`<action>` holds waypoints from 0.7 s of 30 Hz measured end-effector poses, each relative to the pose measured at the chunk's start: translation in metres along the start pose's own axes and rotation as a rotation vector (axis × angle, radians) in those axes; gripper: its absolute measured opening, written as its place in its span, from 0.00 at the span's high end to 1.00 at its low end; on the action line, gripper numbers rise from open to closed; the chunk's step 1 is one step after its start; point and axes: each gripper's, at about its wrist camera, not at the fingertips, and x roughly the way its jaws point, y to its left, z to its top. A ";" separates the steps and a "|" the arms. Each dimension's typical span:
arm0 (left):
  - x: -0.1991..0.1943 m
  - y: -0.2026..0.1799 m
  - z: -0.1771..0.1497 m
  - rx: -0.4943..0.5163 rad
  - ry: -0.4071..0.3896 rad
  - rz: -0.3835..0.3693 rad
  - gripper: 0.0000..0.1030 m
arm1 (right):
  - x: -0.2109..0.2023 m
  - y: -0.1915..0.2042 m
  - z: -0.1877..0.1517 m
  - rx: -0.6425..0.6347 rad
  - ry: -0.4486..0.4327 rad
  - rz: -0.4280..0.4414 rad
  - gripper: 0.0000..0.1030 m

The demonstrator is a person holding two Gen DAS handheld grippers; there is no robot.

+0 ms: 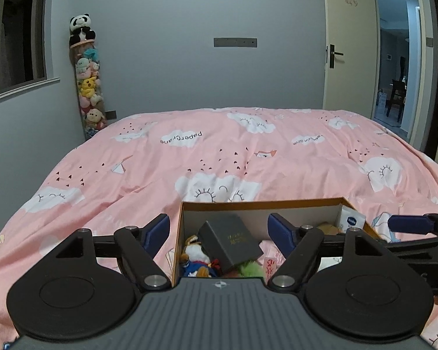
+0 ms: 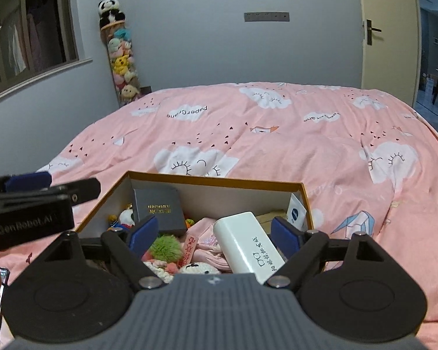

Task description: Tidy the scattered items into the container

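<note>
Bed: pink cloud-print duvet [image 2: 277, 151], soft and creased, broad open fabric beyond the box.
Container: cardboard box [image 2: 219, 181], orange-rimmed, near edge of the bed.
Contents: dark gift box [image 2: 157, 208], white glasses case [image 2: 248, 245], plush toys.
Left claw [image 1: 219, 233]: apart, empty.
Right claw [image 2: 213, 233]: apart, empty.

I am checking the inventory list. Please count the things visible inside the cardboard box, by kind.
Dark gift box: 1
White glasses case: 1
Blue-logo white packet: 1
Green fluffy ball: 1
Red charm tag: 1
Plush or knitted toys: 2
Pink cloth: 1
Total: 8; others may be hidden.
</note>
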 end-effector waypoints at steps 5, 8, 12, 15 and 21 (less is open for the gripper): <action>0.004 -0.001 -0.010 -0.018 0.035 0.006 0.15 | 0.000 -0.002 -0.011 -0.018 -0.017 -0.028 0.15; 0.006 -0.002 -0.018 -0.012 0.060 0.006 0.15 | 0.002 -0.005 -0.019 -0.017 -0.001 -0.019 0.15; 0.010 -0.003 -0.025 -0.010 0.089 0.003 0.15 | 0.009 -0.010 -0.028 0.004 0.020 -0.005 0.15; 0.015 -0.005 -0.030 -0.012 0.110 0.003 0.15 | 0.014 -0.011 -0.034 0.005 0.028 0.004 0.15; 0.024 -0.005 -0.039 -0.017 0.135 0.007 0.15 | 0.020 -0.012 -0.042 0.021 0.036 0.015 0.15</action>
